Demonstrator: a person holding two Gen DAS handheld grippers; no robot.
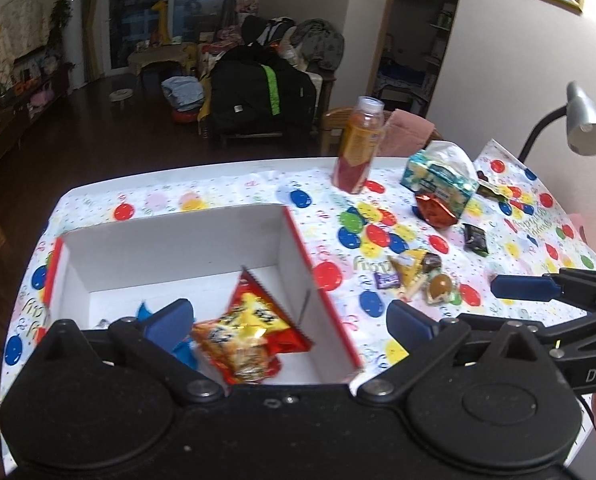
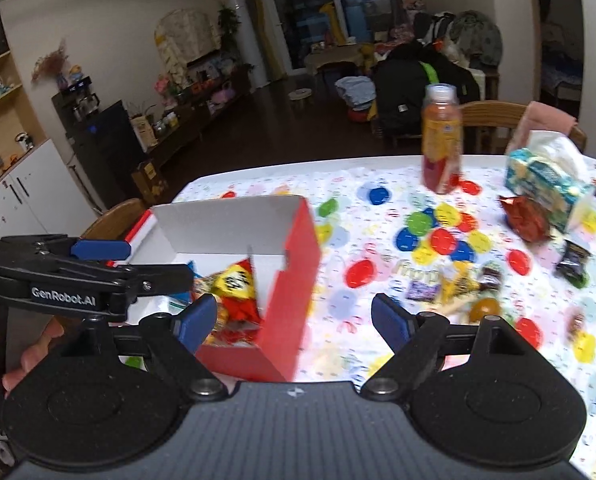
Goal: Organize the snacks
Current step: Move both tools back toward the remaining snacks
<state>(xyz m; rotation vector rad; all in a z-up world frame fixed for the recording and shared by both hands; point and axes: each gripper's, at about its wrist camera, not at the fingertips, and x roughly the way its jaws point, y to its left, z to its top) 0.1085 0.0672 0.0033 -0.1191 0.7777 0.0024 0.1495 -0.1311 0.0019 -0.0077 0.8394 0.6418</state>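
My left gripper hangs over the red-sided box with its blue pads spread wide and nothing between them. A red and yellow snack bag lies tilted against the inside of the box's right wall, beside something blue I can't make out. My right gripper is also spread and empty, straddling the box's near corner.

The loose candy pile sits at about two o'clock from the box on the balloon tablecloth. I'd guess the next pick is there: come down on one wrapper at a time, pinch across its narrow side, and clear the box wall before letting go.

Counting what I can see: one box, one big bag inside it, one drink bottle, one tissue pack, one orange foil bag, one dark packet. The pile holds roughly five small sweets.
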